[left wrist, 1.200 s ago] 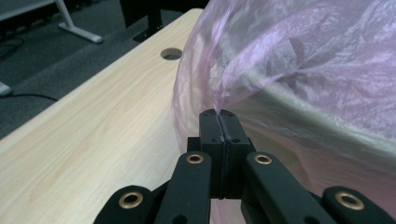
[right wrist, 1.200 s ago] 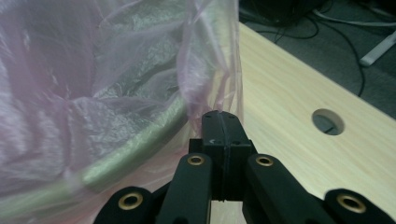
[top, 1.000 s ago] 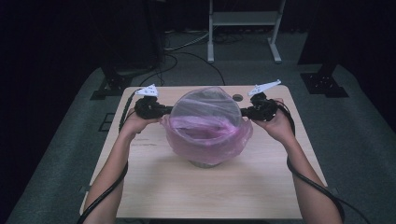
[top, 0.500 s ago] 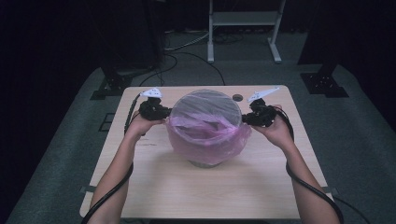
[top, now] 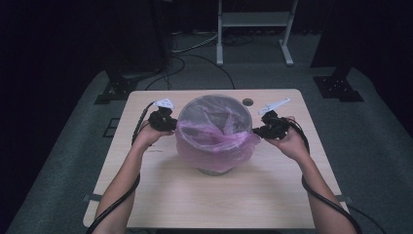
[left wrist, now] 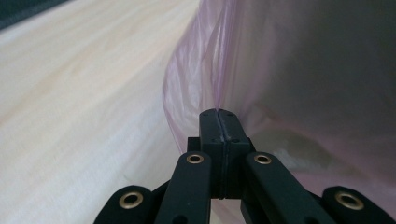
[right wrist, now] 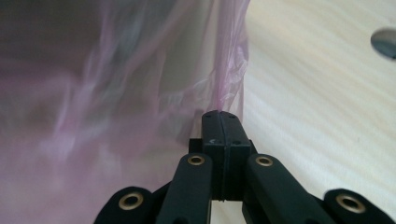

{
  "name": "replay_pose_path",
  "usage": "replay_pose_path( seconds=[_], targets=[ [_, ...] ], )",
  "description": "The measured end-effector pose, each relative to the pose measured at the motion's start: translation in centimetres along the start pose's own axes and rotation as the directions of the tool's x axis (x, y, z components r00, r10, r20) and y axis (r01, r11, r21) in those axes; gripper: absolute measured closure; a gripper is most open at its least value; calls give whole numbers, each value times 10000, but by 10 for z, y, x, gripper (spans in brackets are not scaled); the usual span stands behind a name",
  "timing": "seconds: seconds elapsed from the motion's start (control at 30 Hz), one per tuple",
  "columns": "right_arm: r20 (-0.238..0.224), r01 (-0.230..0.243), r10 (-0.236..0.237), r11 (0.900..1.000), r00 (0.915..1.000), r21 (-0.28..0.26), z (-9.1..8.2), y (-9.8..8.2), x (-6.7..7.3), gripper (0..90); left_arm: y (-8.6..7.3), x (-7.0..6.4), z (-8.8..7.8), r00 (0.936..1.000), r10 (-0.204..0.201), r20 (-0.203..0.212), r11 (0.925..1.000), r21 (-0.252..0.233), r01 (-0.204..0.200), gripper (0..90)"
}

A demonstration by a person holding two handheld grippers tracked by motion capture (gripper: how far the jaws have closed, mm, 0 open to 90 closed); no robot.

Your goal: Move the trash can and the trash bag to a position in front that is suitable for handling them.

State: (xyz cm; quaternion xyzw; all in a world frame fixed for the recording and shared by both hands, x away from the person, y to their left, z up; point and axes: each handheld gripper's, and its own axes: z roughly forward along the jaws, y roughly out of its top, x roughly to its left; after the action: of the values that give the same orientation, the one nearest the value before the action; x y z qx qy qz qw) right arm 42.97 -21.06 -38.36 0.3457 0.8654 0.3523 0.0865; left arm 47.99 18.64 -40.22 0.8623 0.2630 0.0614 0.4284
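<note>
L tongs [top: 171,123], R tongs [top: 257,130] — clamped on bag [top: 214,146].

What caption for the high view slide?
Both grippers, left and right, pinch a pink bag over a bin.

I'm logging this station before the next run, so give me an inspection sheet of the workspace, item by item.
Surface: light wooden table, with a small dark round grommet near its far edge.
Job's things: a pink translucent bag draped over the rim of a round bin at the table's middle.
Clutter: nothing seen.
Grippers: left gripper shut on the bag's edge at the bin's left side; right gripper shut on the bag's edge at the bin's right side.
Cables: one black cable trails from each gripper along the forearm and off the near edge.
Surroundings: grey carpet, a white metal frame and dark stands beyond the table.
</note>
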Motion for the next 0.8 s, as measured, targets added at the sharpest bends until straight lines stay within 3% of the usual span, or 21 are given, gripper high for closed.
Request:
replay_pose_path(
  seconds=[0.23,0.33,0.43,0.5,0.57,0.6,0.67,0.73,0.8],
  targets=[
    [-257,-470,468,9989,9986,-71,-1,-26,-4,900,-24,-1,-3,9995,-316,88,9995,92,315,900],
    [-277,-511,507,9986,9983,-125,-2,-31,-3,900,-29,-1,-8,9988,-424,224,9990,-94,426,881],
    [-304,-552,533,9962,9981,-668,-13,-34,-1,745,-32,-5,-20,9988,-349,339,9984,-434,363,730],
    [-251,-528,505,9932,9984,-1038,-20,-33,0,707,-31,-7,-28,9991,-234,341,9973,-690,257,707],
    [-428,-514,453,9870,9981,-1522,-30,-30,2,676,-29,-8,-37,9989,-19,461,9952,-975,64,656],
    [-428,-514,453,9870,9981,-1522,-30,-30,2,676,-29,-8,-37,9989,-19,461,9952,-975,64,638],
    [-594,-187,66,9783,9982,-2061,-44,-24,7,619,-22,-14,-50,9952,804,566,9908,-1134,-736,600],
    [-708,137,-304,9741,9970,-2259,-51,-19,10,575,-18,-16,-56,9910,1175,642,9863,-1236,-1090,564],
    [-927,413,-649,9707,9936,-2367,-56,-15,14,544,-14,-19,-60,9829,1644,829,9781,-1427,-1516,527]
  ],
)
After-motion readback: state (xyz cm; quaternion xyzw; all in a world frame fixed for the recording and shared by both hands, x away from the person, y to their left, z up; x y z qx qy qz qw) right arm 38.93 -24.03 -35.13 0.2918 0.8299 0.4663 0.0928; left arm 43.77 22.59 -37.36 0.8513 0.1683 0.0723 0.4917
